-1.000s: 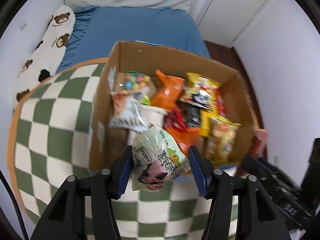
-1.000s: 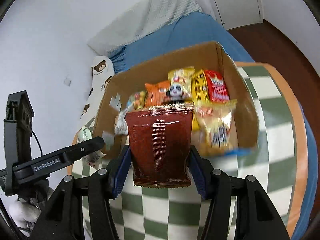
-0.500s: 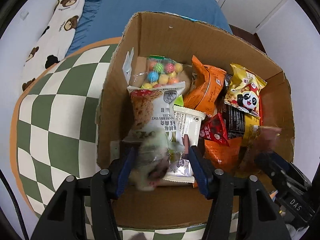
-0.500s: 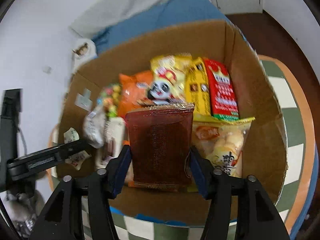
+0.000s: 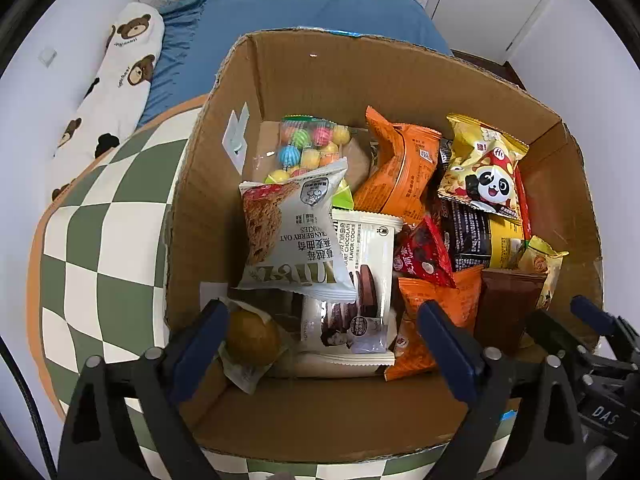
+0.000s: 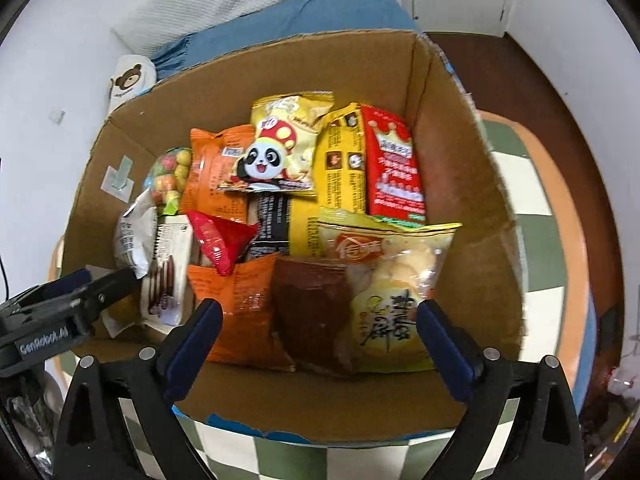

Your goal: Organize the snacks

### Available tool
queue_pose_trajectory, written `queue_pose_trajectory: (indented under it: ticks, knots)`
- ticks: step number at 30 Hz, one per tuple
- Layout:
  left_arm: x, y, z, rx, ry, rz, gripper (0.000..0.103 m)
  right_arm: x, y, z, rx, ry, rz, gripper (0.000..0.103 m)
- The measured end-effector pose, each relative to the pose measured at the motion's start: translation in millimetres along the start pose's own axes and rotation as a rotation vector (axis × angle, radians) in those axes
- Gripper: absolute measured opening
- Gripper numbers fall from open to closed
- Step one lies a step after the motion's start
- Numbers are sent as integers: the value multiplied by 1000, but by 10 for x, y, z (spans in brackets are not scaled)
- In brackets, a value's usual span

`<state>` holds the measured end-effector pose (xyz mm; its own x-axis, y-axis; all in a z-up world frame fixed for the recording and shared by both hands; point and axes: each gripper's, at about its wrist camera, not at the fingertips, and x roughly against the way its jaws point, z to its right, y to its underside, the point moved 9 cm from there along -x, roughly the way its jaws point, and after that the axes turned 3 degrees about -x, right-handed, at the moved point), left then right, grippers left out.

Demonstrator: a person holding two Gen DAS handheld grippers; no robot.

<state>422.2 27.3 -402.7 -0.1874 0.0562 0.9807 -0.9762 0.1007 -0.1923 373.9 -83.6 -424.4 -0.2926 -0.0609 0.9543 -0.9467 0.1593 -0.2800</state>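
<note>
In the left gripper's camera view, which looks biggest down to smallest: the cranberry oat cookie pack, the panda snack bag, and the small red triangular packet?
As they appear in the left wrist view:
1. cranberry oat cookie pack, clearly largest
2. panda snack bag
3. red triangular packet, smallest

The cookie pack lies nearer the camera than the panda bag, so their true sizes may be closer.

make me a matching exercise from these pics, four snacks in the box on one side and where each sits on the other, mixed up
Things:
1. panda bag
2. candy ball bag
3. dark brown packet
4. round bun packet

Places:
A. far left of the cardboard box, next to the tape patch
B. near left corner, by the left gripper
C. far side, leaning on the orange bag
D. near side, between the right gripper fingers

Pairs: 1-C, 2-A, 3-D, 4-B
</note>
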Motion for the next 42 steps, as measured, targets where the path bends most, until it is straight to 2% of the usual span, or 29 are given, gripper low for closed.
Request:
queue_pose_trajectory:
  ticks: [10, 19, 34, 42]
  knots:
    - [320, 82, 65, 5, 0, 73, 97, 277, -18, 70, 33, 63, 59, 102]
    - [800, 336, 142, -1, -1, 174, 97, 743, 137, 62, 45, 61, 164, 102]
    - [1929, 1267, 330, -19, -34, 371, 97, 2008, 980, 73, 48, 10, 368, 103]
    - [2356, 1566, 281, 0, -42, 433, 97, 2599, 1392, 34, 84, 31, 459, 103]
